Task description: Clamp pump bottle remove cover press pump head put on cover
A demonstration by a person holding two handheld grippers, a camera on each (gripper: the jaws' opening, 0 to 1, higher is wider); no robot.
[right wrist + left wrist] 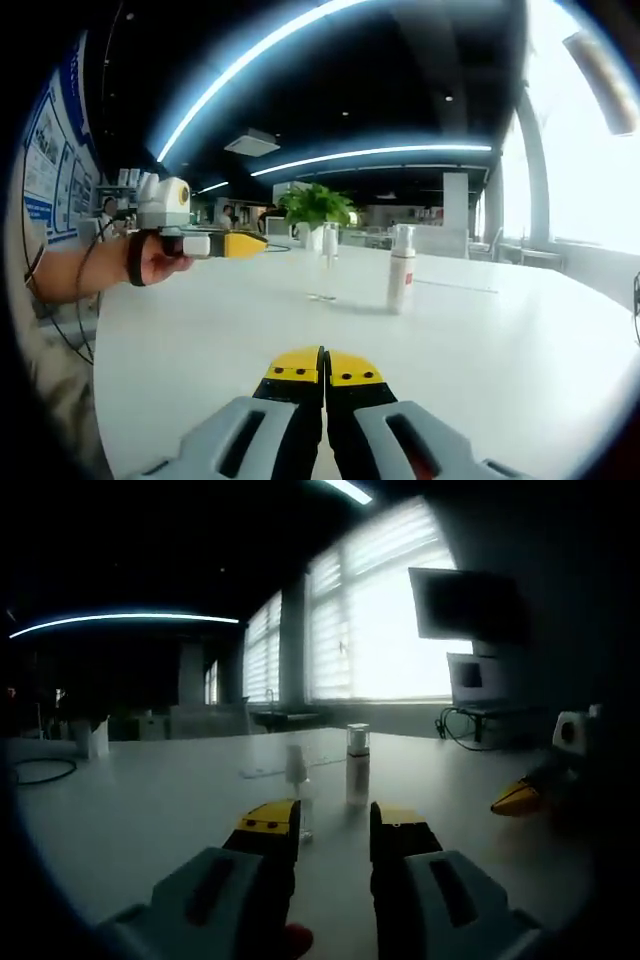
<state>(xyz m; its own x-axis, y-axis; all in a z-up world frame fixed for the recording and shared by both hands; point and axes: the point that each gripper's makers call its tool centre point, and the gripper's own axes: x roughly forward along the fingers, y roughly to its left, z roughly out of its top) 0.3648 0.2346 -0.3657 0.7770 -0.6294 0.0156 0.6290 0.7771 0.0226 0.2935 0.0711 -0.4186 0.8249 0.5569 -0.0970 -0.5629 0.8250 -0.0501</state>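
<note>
- Pump bottle (401, 282), a slim white plastic one with its clear cover on top, stands upright out on the big white table (500, 370), well ahead of both grippers and touched by neither. In the left gripper view the bottle (357, 765) sits just past the jaw tips, dark against the bright blinds.
- Right beside it is a small clear spray bottle (329, 262), also upright, close but apart; in the left gripper view it's at (296, 770).
- Left gripper (334, 825): yellow-tipped black jaws spread apart with a clear gap, nothing between them. In the right gripper view it (245, 244) hovers above the table's left side, held in the person's hand (160, 258).
- Right gripper (323, 368): jaws pressed together, tips touching, holding nothing. Its yellow tip (516, 798) pokes in from the right in the left gripper view.
- Further back: a green leafy potted plant (314, 206) behind the bottles, and a dark wall-mounted monitor (465, 604) next to the window.
</note>
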